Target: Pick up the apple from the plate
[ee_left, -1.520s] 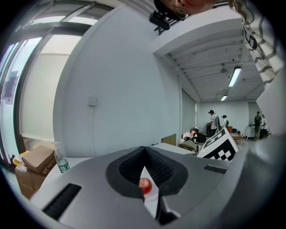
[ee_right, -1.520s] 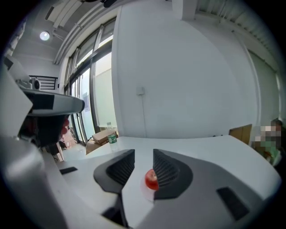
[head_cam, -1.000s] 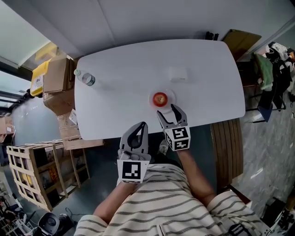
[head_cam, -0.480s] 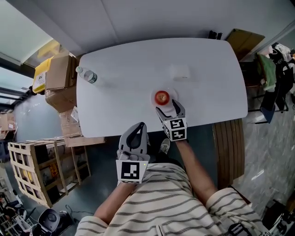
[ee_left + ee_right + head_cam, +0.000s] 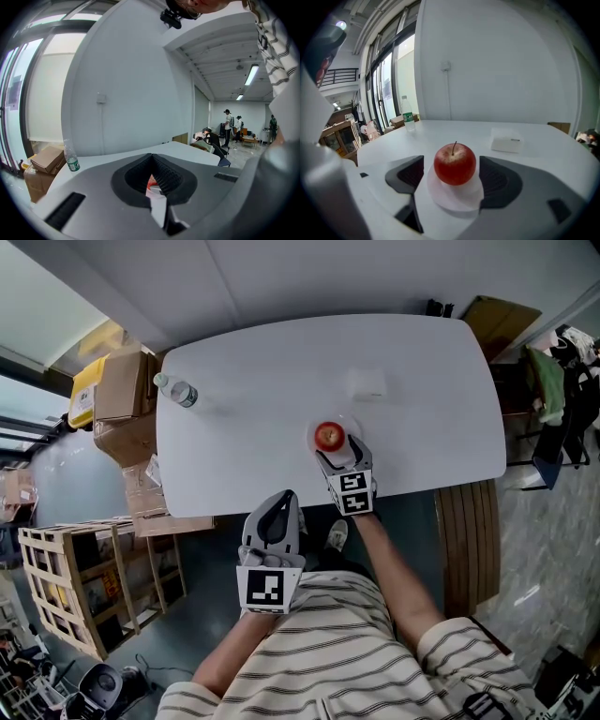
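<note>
The right gripper (image 5: 453, 179) has its jaws spread wide, and they have just been opening further. The apple (image 5: 455, 164) stands between them, yet the dark pads (image 5: 411, 174) sit clear of its skin on both sides, so nothing is grasped. Against the head view of a second ago, this gripper has come forward and down from the table's near edge to the plate (image 5: 454, 201), where the apple rests upright, stem up. The left gripper (image 5: 151, 158) is clenched on nothing, its jaws meeting at the tips, and hangs off the near edge of the table (image 5: 244, 371) (it has hardly stirred). Farther out, a small white box (image 5: 366, 385) lies beyond the plate and a water bottle (image 5: 175, 393) stands near the far left corner. By my reading the approach is about done: the jaws bracket the fruit, and what remains is to close on it and lift.
</note>
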{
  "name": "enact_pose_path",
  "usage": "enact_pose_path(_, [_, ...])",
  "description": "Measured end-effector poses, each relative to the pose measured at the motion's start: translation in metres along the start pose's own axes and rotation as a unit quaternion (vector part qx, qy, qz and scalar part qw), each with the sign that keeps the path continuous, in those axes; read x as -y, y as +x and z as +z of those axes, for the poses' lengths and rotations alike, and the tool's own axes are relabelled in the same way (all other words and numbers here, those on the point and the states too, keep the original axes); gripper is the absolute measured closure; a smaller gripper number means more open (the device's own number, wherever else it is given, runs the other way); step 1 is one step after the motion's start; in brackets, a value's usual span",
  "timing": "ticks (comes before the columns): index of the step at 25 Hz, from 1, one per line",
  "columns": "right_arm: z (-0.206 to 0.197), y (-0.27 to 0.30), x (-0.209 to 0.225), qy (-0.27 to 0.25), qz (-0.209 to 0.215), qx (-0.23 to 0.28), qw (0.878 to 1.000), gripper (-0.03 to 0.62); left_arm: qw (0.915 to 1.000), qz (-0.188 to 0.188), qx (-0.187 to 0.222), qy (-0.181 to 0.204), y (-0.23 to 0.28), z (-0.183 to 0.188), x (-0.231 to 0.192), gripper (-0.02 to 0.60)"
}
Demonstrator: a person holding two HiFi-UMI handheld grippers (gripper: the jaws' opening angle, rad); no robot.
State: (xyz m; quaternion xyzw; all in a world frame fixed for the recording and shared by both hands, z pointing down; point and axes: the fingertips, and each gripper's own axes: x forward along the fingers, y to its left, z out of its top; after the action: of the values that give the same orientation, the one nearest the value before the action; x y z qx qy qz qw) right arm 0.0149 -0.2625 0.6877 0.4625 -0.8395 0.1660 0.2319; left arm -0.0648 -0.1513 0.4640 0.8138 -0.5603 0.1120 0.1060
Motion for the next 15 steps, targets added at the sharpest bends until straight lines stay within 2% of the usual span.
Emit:
enact_pose_path(11, [-0.015, 0.016, 0.003, 0.005, -0.002, -0.016, 1.0, 0.237, 1.0, -0.001, -0.007, 0.003, -0.004, -0.005, 0.005, 0.577])
enact_pose_path(15, [-0.02, 0.021, 0.007, 0.005, -0.008, -0.022, 1.0, 0.237, 0.9997, 0.001, -0.006, 0.021, -0.004, -0.004, 0.005, 0.577])
